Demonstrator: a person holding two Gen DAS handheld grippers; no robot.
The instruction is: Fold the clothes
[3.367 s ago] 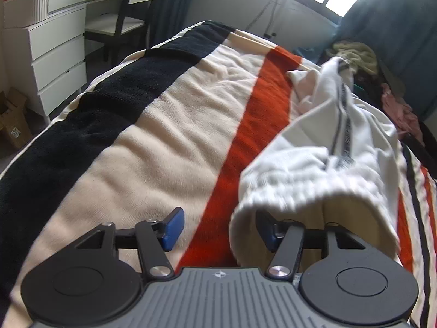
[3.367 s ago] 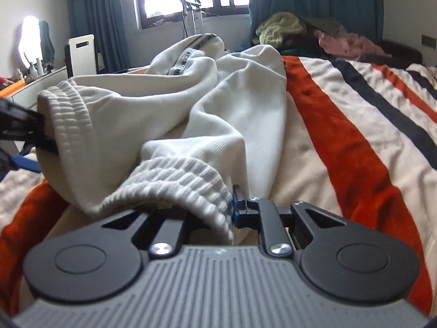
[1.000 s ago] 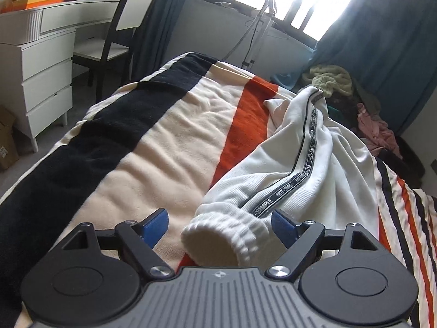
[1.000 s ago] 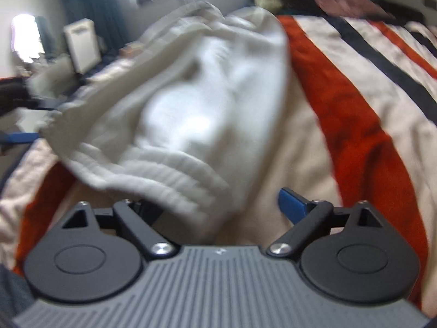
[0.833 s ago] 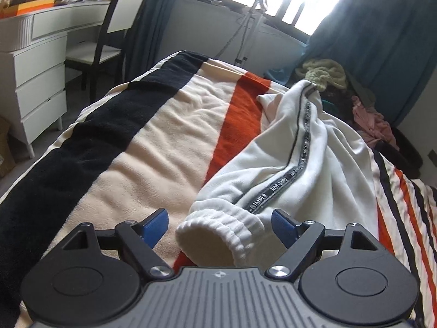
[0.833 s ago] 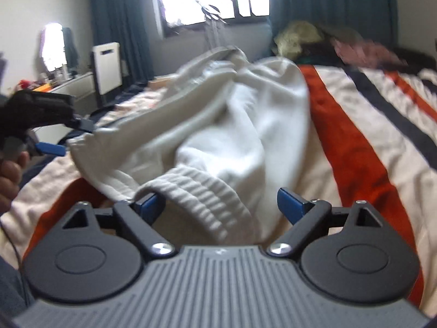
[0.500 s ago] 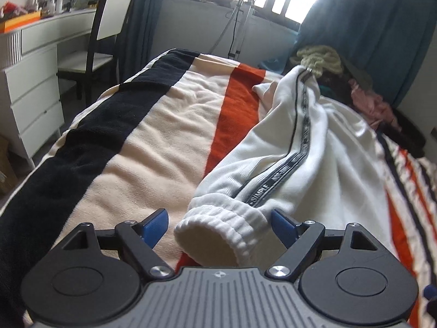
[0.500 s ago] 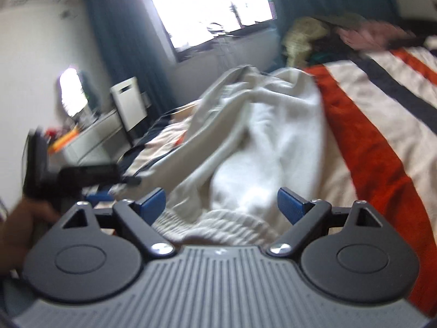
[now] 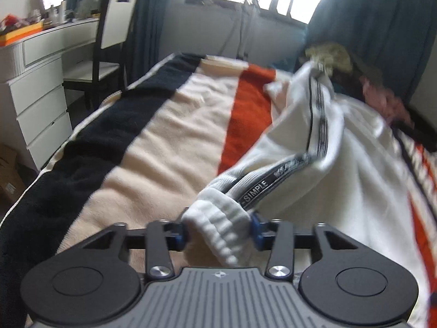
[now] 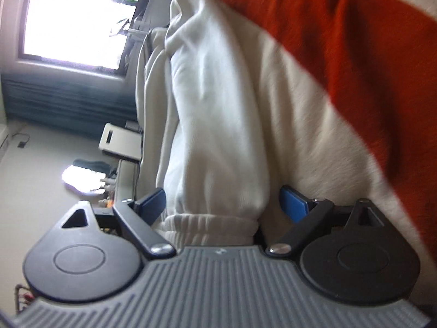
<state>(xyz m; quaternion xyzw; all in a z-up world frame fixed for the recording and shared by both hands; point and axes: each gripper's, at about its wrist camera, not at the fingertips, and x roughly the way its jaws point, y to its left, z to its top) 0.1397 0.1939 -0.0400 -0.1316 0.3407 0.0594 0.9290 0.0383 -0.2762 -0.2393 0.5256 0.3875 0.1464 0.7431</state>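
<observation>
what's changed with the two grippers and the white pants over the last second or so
The left gripper was open around the ribbed cuff a second ago; now it has shut on it. The right gripper has rolled onto its side, so its view is turned, and its jaws remain open around the other leg of the white pants, just above that leg's cuff. The pants are still lying on the striped blanket.

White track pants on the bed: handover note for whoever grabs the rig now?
Left gripper: shut on one ribbed cuff of the white track pants.
Right gripper: open, rolled sideways, its pads either side of the other leg just above its cuff.
Pants lie rumpled on the striped blanket, side tape up on the left leg.
Done: one cuff gripped. Left: close the right gripper, straighten both legs, fold.
</observation>
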